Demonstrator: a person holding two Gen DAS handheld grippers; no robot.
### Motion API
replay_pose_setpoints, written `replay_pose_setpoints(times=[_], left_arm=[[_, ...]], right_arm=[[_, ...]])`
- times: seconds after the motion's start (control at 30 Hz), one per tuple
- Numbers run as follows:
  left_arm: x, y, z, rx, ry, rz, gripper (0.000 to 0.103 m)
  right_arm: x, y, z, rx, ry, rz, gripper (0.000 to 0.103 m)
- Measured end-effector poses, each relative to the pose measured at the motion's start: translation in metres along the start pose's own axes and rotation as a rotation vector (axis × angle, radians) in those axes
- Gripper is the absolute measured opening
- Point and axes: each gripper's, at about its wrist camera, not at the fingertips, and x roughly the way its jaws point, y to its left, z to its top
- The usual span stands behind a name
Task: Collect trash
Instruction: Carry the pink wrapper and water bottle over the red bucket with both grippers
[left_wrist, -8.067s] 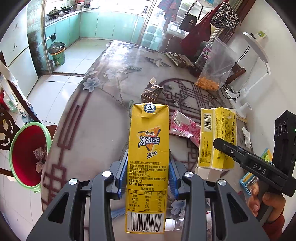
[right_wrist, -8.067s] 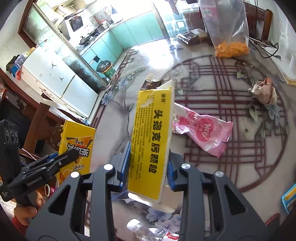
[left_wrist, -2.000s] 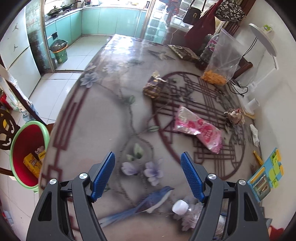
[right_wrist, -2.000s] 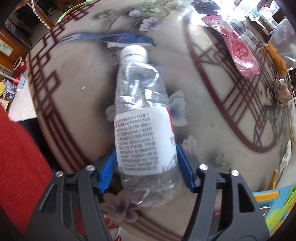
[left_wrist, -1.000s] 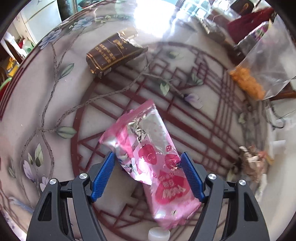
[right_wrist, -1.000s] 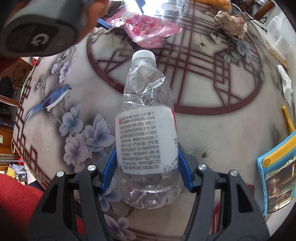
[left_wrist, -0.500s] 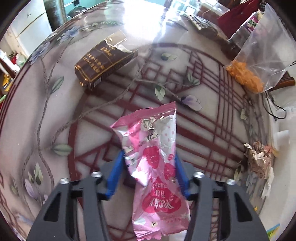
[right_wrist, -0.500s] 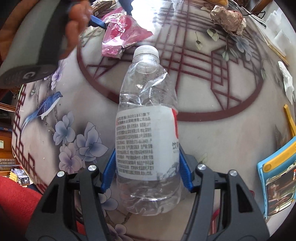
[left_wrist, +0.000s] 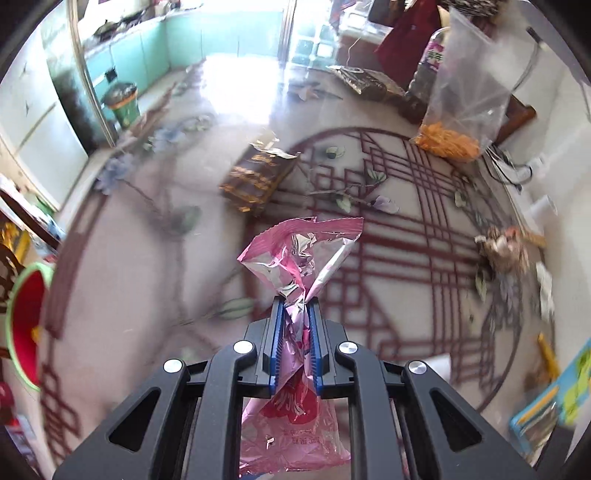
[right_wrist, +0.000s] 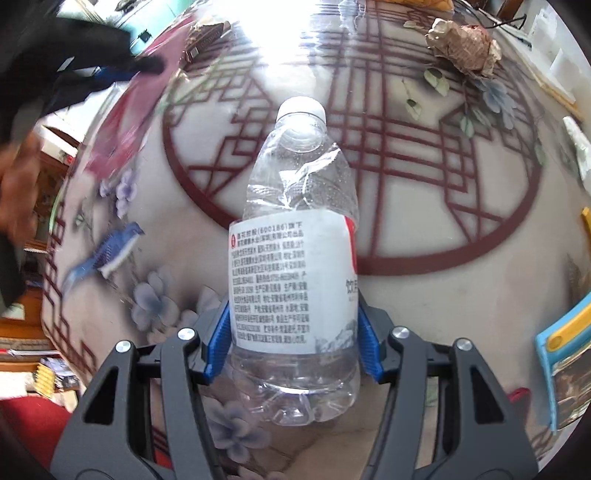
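My left gripper has its jaws closing on a pink foil snack wrapper, pinched between the blue pads and lifted off the patterned table. The wrapper's crumpled top fans out above the fingers and its lower half hangs below them. In the right wrist view my right gripper is shut on an empty clear plastic bottle with a white label and white cap, held over the table. The left gripper and the wrapper show blurred at that view's upper left.
A torn brown wrapper and a crumpled paper wad lie on the table. A clear bag of orange snacks stands at the far right. A red bin with a green rim sits below the table's left edge.
The left jaws have shut on the pink wrapper and lifted it off the table, the view swinging up toward the kitchen. The right gripper has drifted a little with the bottle.
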Motion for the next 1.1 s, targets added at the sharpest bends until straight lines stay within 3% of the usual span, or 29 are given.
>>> replay_pose_setpoints(times=[0.37, 0.63, 1.1], left_arm=[[-0.050, 0.056, -0.042, -0.056, -0.049, 0.081, 0.012], [-0.071, 0.069, -0.050, -0.065, -0.070, 0.056, 0.012], [-0.087, 0.092, -0.054, -0.061, -0.083, 0.023, 0.012]], right_arm=[[-0.015, 0.029, 0.019, 0.018, -0.060, 0.070, 0.056], [-0.020, 0.065, 0.021, -0.039, -0.094, 0.079, 0.055], [-0.043, 0.093, 0.023, -0.070, -0.154, 0.039, 0.055]])
